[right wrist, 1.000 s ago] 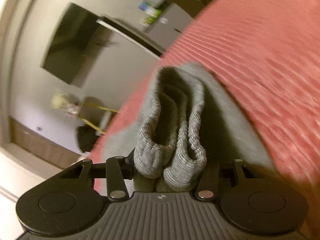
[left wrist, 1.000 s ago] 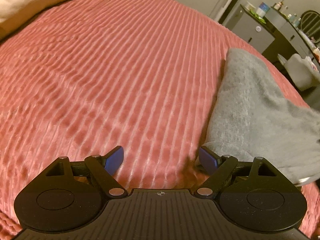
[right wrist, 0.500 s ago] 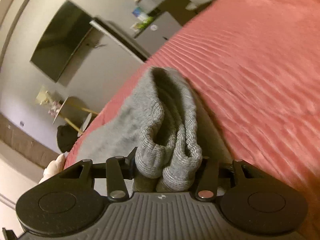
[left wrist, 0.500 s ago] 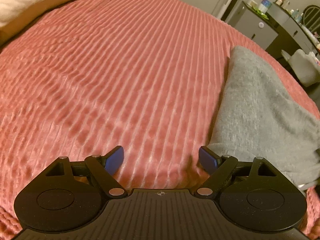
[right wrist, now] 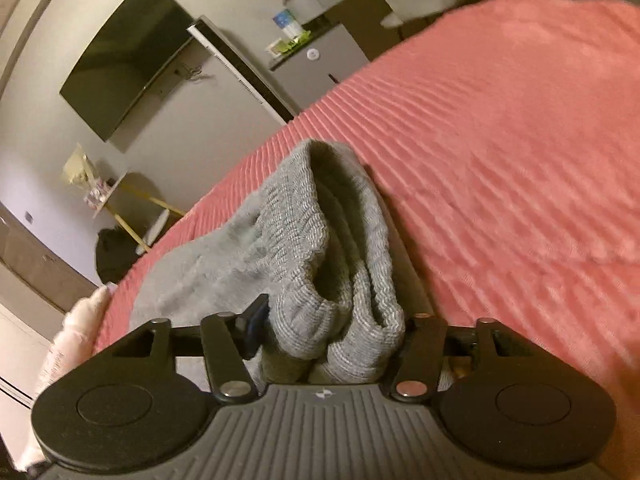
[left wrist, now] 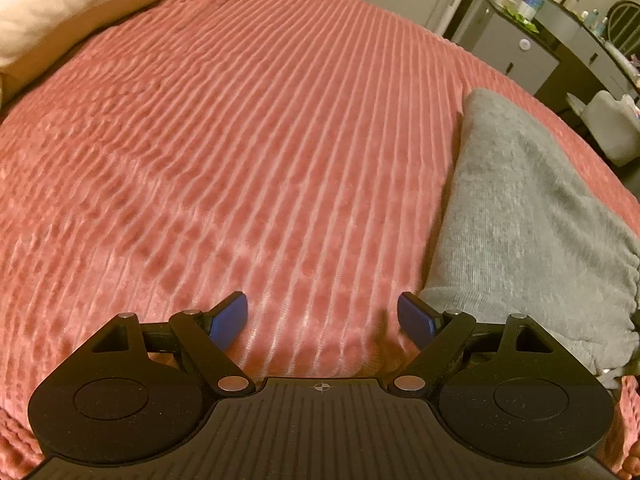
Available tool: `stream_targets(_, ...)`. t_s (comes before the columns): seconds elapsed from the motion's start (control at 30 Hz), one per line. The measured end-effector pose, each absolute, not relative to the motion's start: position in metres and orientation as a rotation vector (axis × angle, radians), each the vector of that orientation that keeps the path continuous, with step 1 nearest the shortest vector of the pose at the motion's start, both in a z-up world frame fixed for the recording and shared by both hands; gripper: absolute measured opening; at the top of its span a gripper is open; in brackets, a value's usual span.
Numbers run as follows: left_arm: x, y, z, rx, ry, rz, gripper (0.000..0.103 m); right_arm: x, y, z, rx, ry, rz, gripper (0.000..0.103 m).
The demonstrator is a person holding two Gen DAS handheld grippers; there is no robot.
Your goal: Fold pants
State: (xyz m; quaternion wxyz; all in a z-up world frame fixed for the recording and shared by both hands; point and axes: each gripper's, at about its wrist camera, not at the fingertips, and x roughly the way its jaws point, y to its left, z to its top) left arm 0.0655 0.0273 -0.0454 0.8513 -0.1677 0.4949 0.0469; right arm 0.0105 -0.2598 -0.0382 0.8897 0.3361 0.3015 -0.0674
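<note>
My left gripper (left wrist: 322, 318) has a black ribbed body with a small crosshair mark at its front edge, and two round black discs at the sides. Angled black link arms run forward from silver screw heads to blue pads (left wrist: 228, 322). My right gripper (right wrist: 326, 334) is the same build: ribbed body, small emblem, round discs, silver pivot screws, and a dark blue pad only partly visible.

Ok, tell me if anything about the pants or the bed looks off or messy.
Nothing is damaged or spilled. The grey pants lie folded at the bed's edge on the pink blanket. The ribbed cuffs still bunch up between the jaws of the right gripper, which have just been opening. The left gripper is open over bare blanket.
</note>
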Motion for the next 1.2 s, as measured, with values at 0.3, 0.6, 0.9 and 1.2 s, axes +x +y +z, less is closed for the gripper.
stream_targets(0.3, 0.078, -0.008, -0.01, -0.317, 0.888, 0.008, 0.088, -0.031, -0.247, 0.01, 0.505, 0.348, -0.193, 0.05)
stream_targets(0.6, 0.117, -0.101, -0.034, -0.037, 0.976, -0.177, 0.088, 0.011, -0.175, -0.025, 0.154, 0.549, 0.043, 0.034)
stream_targets(0.9, 0.134, -0.044, -0.049, -0.304, 1.043, 0.004, 0.09, 0.0, -0.196, -0.034, 0.052, 0.476, -0.004, 0.0)
stream_targets(1.2, 0.104, -0.078, -0.032, -0.124, 1.01, -0.117, 0.093, -0.023, -0.191, -0.041, 0.401, 0.626, 0.18, 0.009)
